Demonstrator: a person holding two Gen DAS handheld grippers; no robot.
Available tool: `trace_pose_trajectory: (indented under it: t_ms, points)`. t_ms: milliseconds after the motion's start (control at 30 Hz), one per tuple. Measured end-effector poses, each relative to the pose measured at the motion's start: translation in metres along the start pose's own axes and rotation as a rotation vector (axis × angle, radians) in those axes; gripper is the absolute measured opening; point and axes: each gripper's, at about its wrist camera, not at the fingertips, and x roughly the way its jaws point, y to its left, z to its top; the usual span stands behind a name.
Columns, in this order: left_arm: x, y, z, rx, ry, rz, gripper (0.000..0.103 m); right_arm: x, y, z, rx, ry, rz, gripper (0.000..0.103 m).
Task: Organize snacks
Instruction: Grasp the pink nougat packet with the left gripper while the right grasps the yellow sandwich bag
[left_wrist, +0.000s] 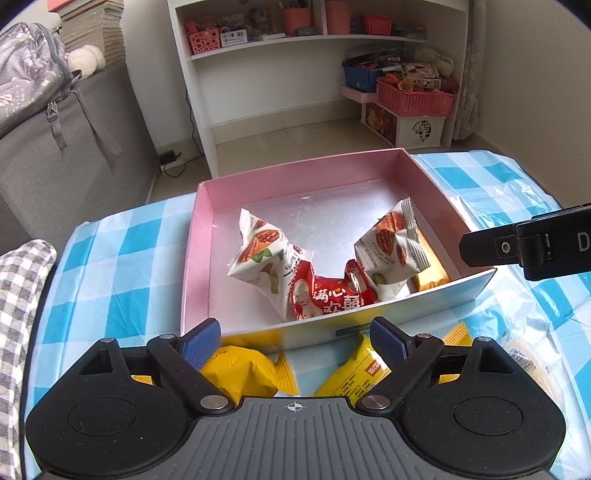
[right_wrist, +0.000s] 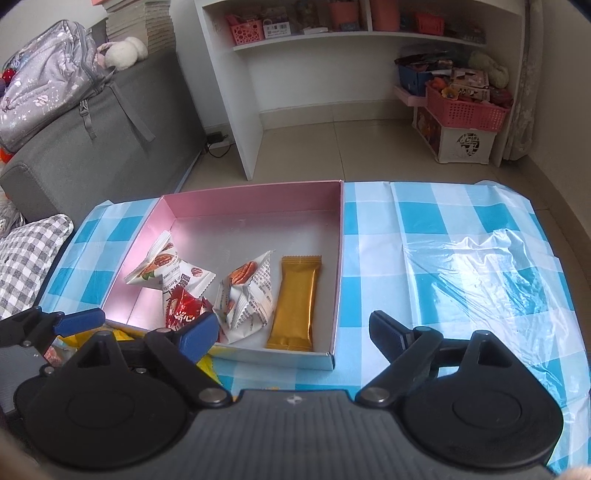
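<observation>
Sorting snacks into the pink box (left_wrist: 236, 192); judging by contents, roughly midway. Inside the box: two white nut packets (left_wrist: 258, 254), a red packet (left_wrist: 332, 291) between them near the front wall, and a gold bar (right_wrist: 293, 302) by the box's right wall. All sit loose toward the front, likely dropped in over the near edge.

Still outside, just in front of the box on the checked tablecloth (right_wrist: 424, 221): yellow packets (left_wrist: 240, 373), probably the next pick.

Left gripper (left_wrist: 295, 338): jaws spread, nothing between the pads, pitched down over the yellow packets at the box's front wall. Right gripper (right_wrist: 291, 332): also spread and empty, angled down at the box's front right corner. Neither touches a snack. A clear plastic sheet (right_wrist: 480, 266) lies right of the box.
</observation>
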Motion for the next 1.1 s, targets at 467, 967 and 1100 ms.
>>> trace_pose_trajectory:
  t_ms: [467,967,1100]
  points:
    - [-0.023,0.023,-0.028,0.037,0.048,0.044,0.091,-0.007,0.002,-0.021,-0.067,0.075,-0.044,0.090]
    - [-0.048,0.070,-0.055,0.006,0.063,0.090,0.091,-0.008,0.021,-0.040,-0.104,0.158,0.018,0.092]
    - [-0.050,0.086,-0.060,-0.019,0.070,0.108,0.091,-0.003,0.029,-0.045,-0.113,0.191,0.030,0.092]
